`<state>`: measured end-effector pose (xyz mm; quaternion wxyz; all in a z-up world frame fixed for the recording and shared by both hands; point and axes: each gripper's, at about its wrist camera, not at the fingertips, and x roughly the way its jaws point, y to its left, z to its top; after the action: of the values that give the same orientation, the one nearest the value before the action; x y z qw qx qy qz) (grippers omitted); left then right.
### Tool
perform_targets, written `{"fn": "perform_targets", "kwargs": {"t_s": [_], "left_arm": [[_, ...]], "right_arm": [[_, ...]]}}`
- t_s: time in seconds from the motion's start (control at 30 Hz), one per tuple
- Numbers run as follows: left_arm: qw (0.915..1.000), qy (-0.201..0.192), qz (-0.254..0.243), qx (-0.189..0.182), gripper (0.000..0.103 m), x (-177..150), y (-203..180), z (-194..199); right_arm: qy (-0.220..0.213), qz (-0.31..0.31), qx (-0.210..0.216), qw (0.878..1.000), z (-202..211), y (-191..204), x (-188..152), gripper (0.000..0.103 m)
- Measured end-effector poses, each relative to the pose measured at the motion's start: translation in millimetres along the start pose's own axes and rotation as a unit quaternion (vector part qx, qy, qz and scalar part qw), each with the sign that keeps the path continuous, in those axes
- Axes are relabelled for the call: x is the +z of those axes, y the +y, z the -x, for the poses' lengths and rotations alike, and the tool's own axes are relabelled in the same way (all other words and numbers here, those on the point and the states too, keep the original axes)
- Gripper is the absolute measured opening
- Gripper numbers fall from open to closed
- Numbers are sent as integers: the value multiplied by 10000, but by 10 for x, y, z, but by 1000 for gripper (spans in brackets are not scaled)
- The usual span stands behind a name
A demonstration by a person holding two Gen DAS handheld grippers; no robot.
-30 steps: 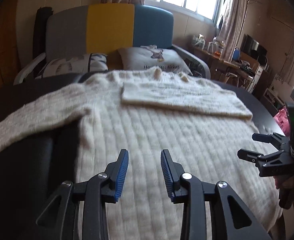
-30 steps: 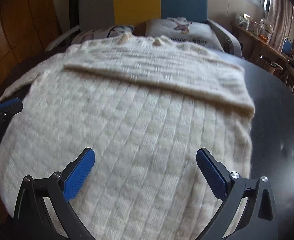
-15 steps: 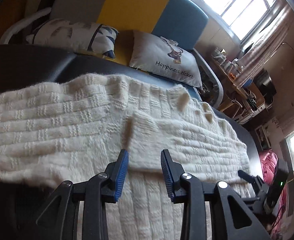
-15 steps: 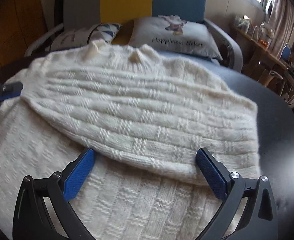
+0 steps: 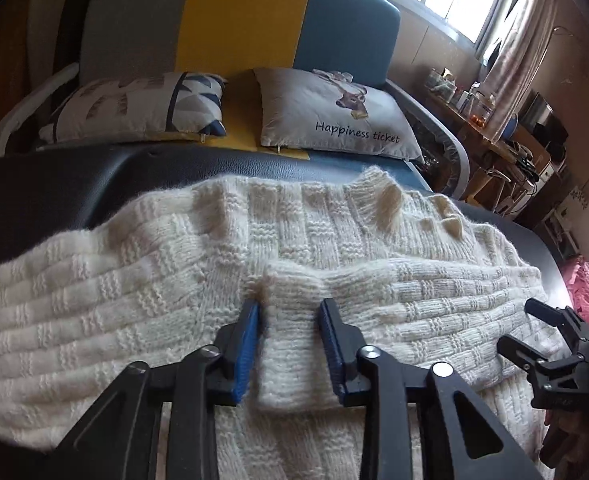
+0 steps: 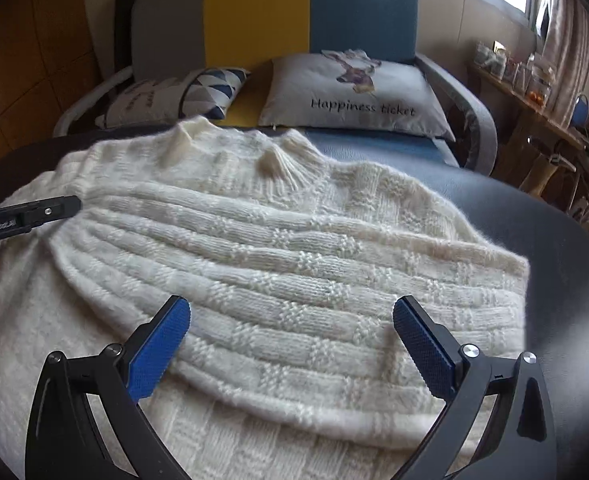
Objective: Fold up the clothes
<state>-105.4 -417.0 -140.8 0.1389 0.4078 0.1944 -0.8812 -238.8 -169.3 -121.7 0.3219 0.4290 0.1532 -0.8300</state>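
A cream knit sweater (image 5: 134, 304) lies flat on a dark table, neck toward the sofa; it also shows in the right wrist view (image 6: 294, 264). One sleeve (image 5: 434, 300) is folded across the chest. My left gripper (image 5: 290, 320) is open, its jaws on either side of that sleeve's cuff end (image 5: 290, 344). My right gripper (image 6: 292, 332) is wide open over the folded sleeve (image 6: 334, 320), holding nothing. It also shows at the right edge of the left wrist view (image 5: 550, 344). The left gripper's finger shows in the right wrist view (image 6: 30, 216).
The dark table (image 5: 74, 192) runs under the sweater, bare at the back and on the right (image 6: 554, 240). Behind it stands a grey, yellow and blue sofa (image 5: 246, 20) with two pillows (image 5: 334, 116). A cluttered desk (image 5: 494, 132) is at the far right.
Both grippers have moved forward along the sweater toward the neck. The left gripper's jaws now stand around the cuff end of the folded sleeve. Both jaw openings look unchanged.
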Motion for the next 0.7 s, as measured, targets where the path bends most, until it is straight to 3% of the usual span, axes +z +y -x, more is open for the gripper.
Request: {"fn": "perform_targets", "kwargs": {"t_s": [0.03,0.07,0.13,0.2,0.3,0.37,0.43,0.6,0.7], "left_arm": [[10000,-68,13,66,9,-12,4,35],[9998,-184,37,56,7,-28,14,98],[9991,-336,-44,252,7,-50,17,166],[9994,-113,-16,334,7,-74,55,90],[9991,-199,13,381,9,-61,72,172],[9991,-375,103,175,19,4,68,299],[9984,-547,86,-83,20,99,10,397],[9953,-514,-703,-416,21,415,-481,219],[9944,-291,-1020,-37,21,542,-659,-101]], "right_arm": [[36,-9,-14,10000,-46,-6,-14,103],[5,7,-34,10000,-54,-2,-16,103],[-98,80,-20,9999,-20,29,22,103],[-32,139,-34,9999,-52,65,48,103],[34,198,-42,9998,-88,91,44,103],[-9,212,8,9998,-37,76,56,103],[-173,195,95,9996,75,52,105,103],[-505,226,113,9984,203,-26,387,103],[-511,315,4,9982,96,-85,539,103]]}}
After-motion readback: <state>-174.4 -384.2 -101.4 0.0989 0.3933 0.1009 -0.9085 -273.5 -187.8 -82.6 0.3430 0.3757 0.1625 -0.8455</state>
